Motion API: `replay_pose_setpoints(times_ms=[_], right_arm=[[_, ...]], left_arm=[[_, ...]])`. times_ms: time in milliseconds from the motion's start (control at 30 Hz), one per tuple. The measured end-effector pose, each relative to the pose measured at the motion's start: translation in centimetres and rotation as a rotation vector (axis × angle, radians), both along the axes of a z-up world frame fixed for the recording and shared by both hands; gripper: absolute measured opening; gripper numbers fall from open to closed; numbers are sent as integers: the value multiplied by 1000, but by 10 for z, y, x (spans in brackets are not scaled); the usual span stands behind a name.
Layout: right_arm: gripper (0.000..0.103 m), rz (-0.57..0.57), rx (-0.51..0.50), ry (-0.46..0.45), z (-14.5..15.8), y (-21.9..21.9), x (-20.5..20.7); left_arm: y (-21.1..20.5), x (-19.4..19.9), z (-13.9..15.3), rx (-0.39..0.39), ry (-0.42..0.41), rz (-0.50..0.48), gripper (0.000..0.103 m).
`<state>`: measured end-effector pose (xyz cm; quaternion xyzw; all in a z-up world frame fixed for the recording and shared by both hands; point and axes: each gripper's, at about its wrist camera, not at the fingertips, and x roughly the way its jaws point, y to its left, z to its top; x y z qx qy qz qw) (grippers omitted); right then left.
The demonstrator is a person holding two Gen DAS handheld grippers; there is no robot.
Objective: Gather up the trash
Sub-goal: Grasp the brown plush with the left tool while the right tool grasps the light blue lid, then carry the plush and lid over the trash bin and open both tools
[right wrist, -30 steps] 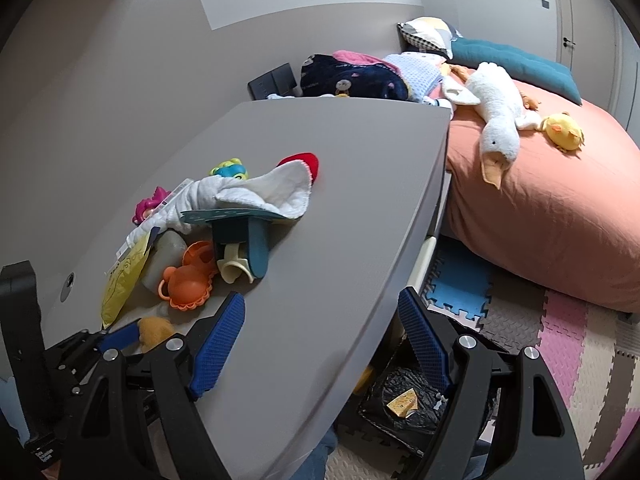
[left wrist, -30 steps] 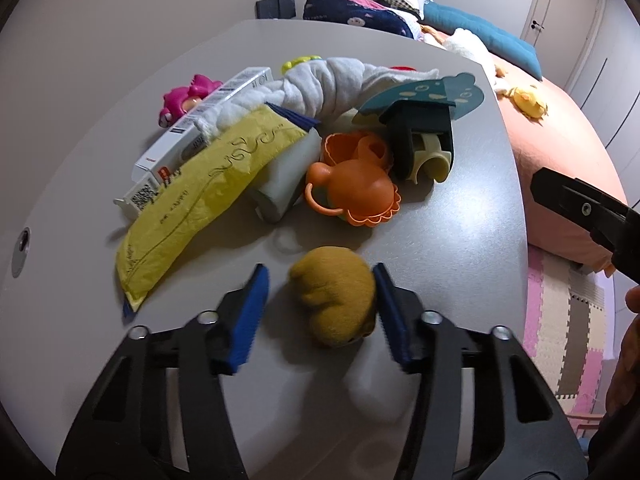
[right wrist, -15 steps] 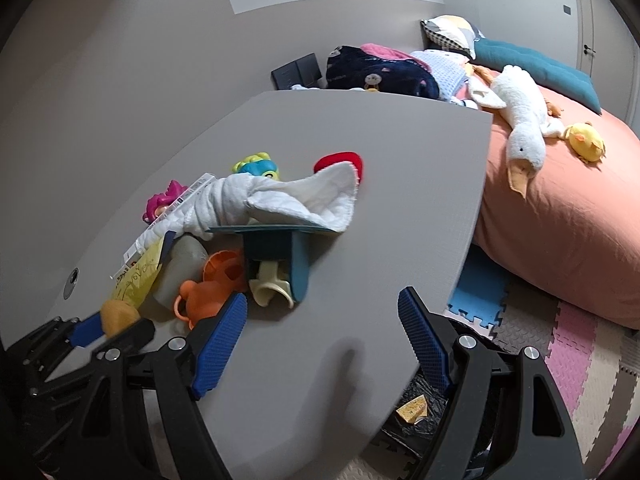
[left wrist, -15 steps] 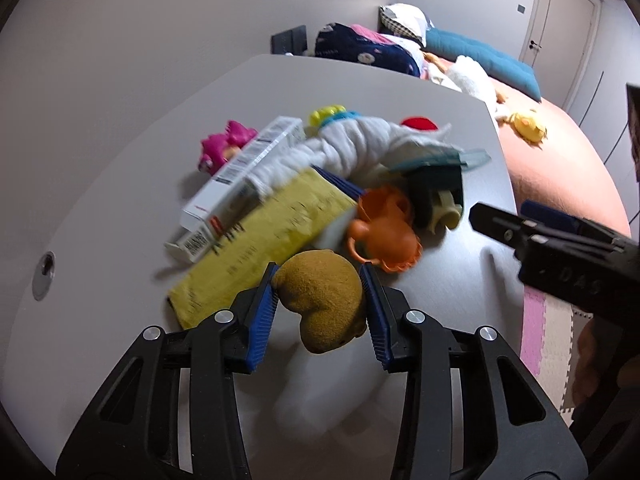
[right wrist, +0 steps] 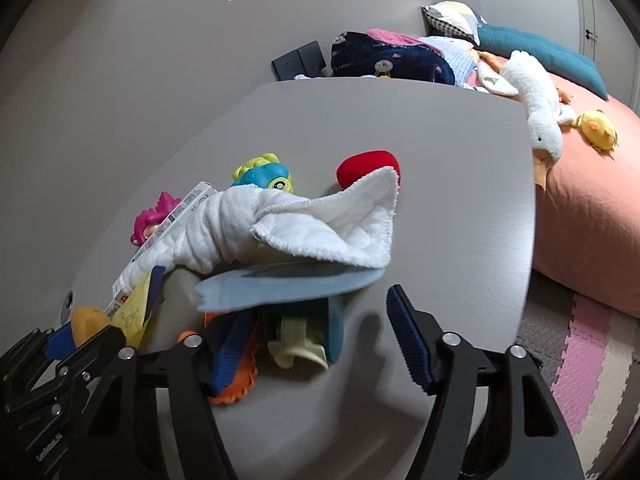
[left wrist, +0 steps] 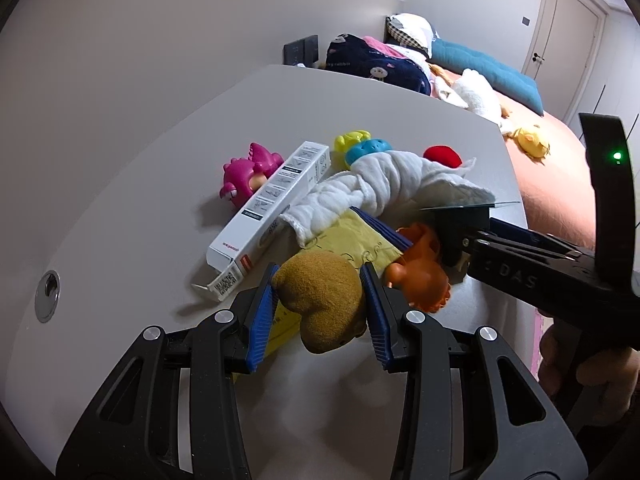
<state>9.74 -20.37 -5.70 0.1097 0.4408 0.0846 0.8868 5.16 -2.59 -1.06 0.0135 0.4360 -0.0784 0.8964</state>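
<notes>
Left wrist view: the left claw grips a brown lump just above the grey worktop.

Right wrist view: the right claw, jaws just closing but still open, straddles a teal toy beneath a white cloth.

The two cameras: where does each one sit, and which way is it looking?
Left wrist: on the left tool, looking down along its fingers at the brown toy it grips; a hand shows at right.
Right wrist: on the right tool, facing the blue stand.
Shared: table, white cloth, bed, each other's tool.
</notes>
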Motion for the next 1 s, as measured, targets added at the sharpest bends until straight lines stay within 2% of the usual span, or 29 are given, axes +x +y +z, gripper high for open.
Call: replay_pose_setpoints(times_ms=[100,200,467,600,1000], right_arm=[[59,-6,8,3,-3,1,4],[44,-2,30,18,-7,0,7],[41,0,48,4,1,-6,-1],[36,9,50,-15,12,-9,-14],[36,12,50,-65,37,-31,-50]], left_arm=[[2,3,0,-3,3,0,41],[3,4,-1,-3,3,-1,41],[1,3,3,-3,-8,-1,41],[-5,-3,9,-6,-25,-5,41],[-28,-26,21,-8,-56,-20,41]])
